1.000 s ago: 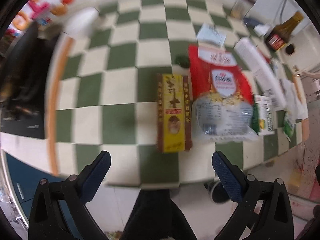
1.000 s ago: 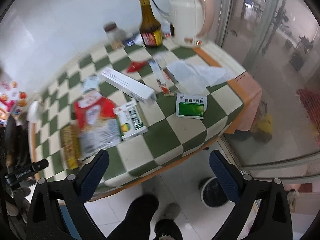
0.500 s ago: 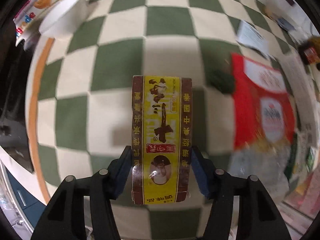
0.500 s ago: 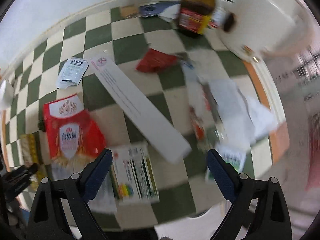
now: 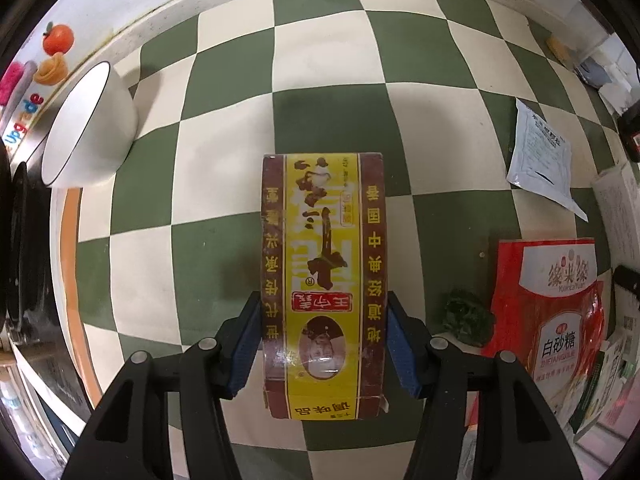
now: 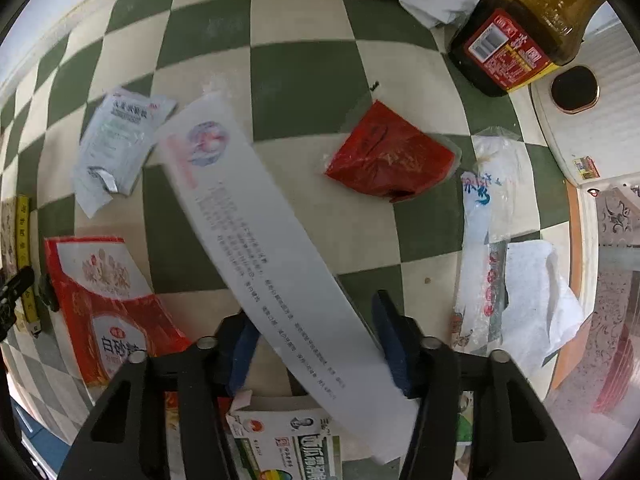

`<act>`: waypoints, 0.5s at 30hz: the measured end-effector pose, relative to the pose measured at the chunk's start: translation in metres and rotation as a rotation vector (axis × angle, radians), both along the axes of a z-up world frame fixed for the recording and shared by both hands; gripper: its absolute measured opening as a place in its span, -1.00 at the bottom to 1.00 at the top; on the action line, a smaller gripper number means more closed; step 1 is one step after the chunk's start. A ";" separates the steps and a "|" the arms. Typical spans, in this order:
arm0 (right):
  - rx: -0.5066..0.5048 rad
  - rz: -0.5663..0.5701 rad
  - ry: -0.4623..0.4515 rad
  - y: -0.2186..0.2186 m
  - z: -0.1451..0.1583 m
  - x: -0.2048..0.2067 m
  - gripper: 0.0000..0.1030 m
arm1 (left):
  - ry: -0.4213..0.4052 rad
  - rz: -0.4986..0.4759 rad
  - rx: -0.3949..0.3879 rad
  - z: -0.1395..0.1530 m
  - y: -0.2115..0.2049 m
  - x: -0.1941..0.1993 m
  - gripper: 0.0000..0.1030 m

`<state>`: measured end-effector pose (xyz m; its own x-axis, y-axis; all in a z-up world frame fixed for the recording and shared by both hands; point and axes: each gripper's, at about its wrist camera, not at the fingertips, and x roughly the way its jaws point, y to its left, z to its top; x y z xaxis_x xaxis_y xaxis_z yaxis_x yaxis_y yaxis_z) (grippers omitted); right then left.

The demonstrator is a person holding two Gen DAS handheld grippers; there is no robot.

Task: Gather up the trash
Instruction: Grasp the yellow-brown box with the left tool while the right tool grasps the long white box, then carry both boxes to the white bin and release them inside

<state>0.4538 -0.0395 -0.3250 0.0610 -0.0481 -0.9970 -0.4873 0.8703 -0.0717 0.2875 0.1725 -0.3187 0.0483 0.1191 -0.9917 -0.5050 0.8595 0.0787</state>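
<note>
On the green-and-cream checked table (image 5: 224,80) lies a yellow and brown box (image 5: 324,264), and my left gripper (image 5: 322,304) is shut on its near end, blue pads against both long sides. In the right wrist view a long white box (image 6: 256,232) runs slantwise across the table. My right gripper (image 6: 312,312) points down over its near part; the jaws are closing, with the box between them and the pads at its edges. Other trash lies around: a red sugar bag (image 6: 108,304), a white sachet (image 6: 120,140), a red packet (image 6: 392,156) and a green medicine box (image 6: 288,448).
A white bowl (image 5: 84,128) stands at the table's left edge. A brown sauce bottle (image 6: 520,28) and a white appliance (image 6: 580,120) stand at the back right. Crumpled paper (image 6: 536,300) and a plastic wrapper (image 6: 480,216) lie near the orange right edge.
My left gripper came down and shut on the yellow and brown box. My right gripper swung in over the table, dropped to the long white box, and its jaws narrowed around it.
</note>
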 end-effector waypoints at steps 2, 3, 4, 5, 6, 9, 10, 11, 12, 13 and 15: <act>0.037 -0.025 -0.017 -0.003 0.008 0.004 -0.14 | 0.002 -0.004 0.020 0.001 -0.005 -0.001 0.05; 0.055 -0.040 -0.023 -0.005 0.014 0.008 -0.15 | -0.005 -0.007 0.025 0.005 -0.006 -0.004 0.05; 0.066 -0.051 -0.032 -0.007 0.019 0.009 -0.16 | -0.014 -0.010 0.031 0.003 0.001 -0.001 0.05; 0.081 -0.063 -0.044 -0.008 0.025 0.011 -0.16 | -0.026 -0.013 0.044 0.014 -0.001 -0.004 0.05; 0.102 -0.074 -0.059 -0.011 0.034 0.012 -0.17 | -0.042 -0.018 0.061 0.028 -0.008 -0.007 0.05; 0.163 -0.110 -0.102 -0.021 0.062 0.015 -0.17 | -0.097 -0.036 0.102 0.063 -0.025 -0.007 0.05; 0.184 -0.123 -0.115 -0.029 0.072 0.012 -0.17 | -0.118 -0.045 0.114 0.078 -0.032 -0.008 0.05; 0.204 -0.138 -0.127 -0.036 0.079 0.009 -0.18 | -0.142 -0.056 0.128 0.093 -0.039 -0.008 0.05; 0.227 -0.157 -0.141 -0.045 0.090 0.005 -0.18 | -0.171 -0.070 0.144 0.110 -0.049 -0.007 0.05; 0.251 -0.182 -0.157 -0.057 0.102 -0.001 -0.18 | -0.200 -0.083 0.157 0.117 -0.063 -0.005 0.05; 0.288 -0.238 -0.186 -0.083 0.120 -0.012 -0.18 | -0.261 -0.117 0.177 0.135 -0.089 0.005 0.05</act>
<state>0.4419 -0.1221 -0.2049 0.2618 0.1963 -0.9450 -0.2722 0.9544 0.1229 0.2920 0.0838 -0.1832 0.3214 0.2667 -0.9086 -0.4262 0.8976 0.1127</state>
